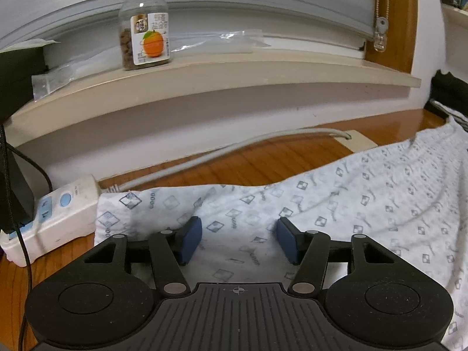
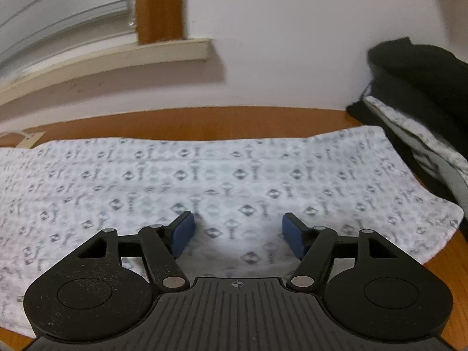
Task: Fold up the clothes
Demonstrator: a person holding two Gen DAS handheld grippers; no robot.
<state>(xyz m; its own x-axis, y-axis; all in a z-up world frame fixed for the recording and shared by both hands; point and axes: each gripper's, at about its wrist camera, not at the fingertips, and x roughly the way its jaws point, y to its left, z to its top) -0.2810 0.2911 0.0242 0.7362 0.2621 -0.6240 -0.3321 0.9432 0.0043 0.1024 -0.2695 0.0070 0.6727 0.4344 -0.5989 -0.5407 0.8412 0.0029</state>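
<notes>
Wooden tabletop [image 1: 263, 163] under a window sill carries one patterned white garment [image 1: 351, 204], spread flat beneath both grippers. Left gripper [image 1: 239, 238] and right gripper [image 2: 238, 234] each hover with fingers wide, holding nothing. One power strip [image 1: 55, 216] touches the cloth at nine o'clock; dragging fabric could snag it or its cable [image 1: 234, 149]. One jar [image 1: 144, 26] stands at eleven o'clock. One dark clothes pile [image 2: 418, 93] sits at two o'clock.

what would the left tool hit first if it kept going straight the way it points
Probably the patterned cloth lying under the open left tool; beyond its edge come bare wooden floor and the wall, though depth is unclear.
</notes>
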